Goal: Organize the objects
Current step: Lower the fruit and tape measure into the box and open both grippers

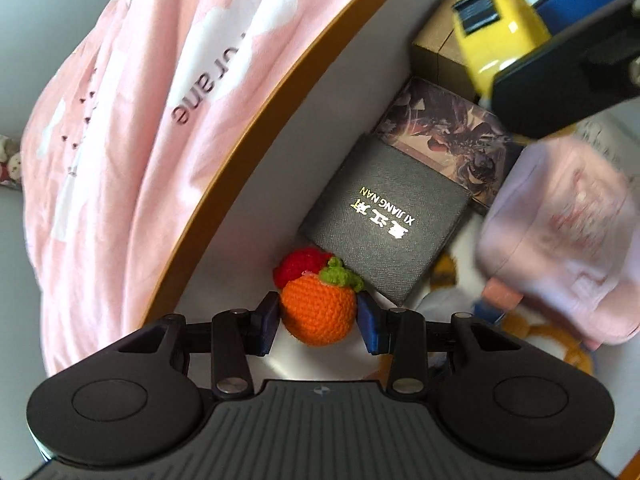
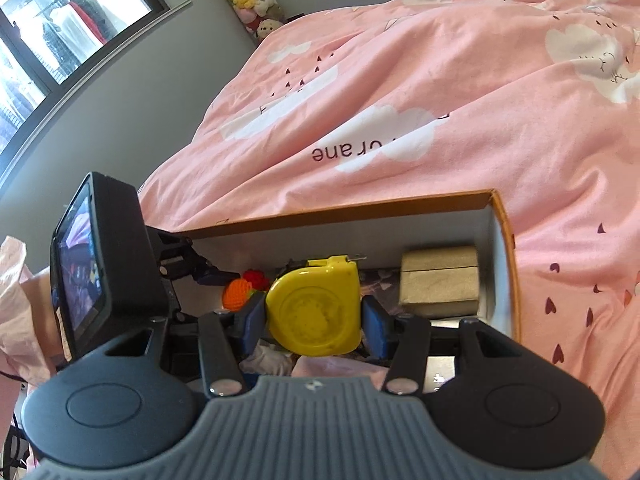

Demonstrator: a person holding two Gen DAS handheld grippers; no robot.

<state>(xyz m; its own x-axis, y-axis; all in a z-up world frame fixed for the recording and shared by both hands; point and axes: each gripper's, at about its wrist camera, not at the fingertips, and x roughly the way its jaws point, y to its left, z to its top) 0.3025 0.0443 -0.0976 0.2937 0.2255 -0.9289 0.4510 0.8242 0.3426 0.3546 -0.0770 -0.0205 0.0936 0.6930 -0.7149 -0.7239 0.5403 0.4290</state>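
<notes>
Placing step, both loads over box (image 2: 496,216). Left tongs (image 1: 318,316) pinch crochet orange (image 1: 318,310) beside black case (image 1: 386,220). Right tongs (image 2: 314,316) clamp yellow tape measure (image 2: 316,312) above box interior. Next, likely: lower each into free spot in box, release.

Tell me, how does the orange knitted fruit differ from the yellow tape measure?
The crochet orange is soft yarn with a green leaf; the tape measure is hard, glossy plastic. The orange is a round ball; the tape measure is a flat-faced case with a squared corner and looks larger. Shared: each sits between a gripper's blue pads, left gripper and right gripper, over the box.
</notes>
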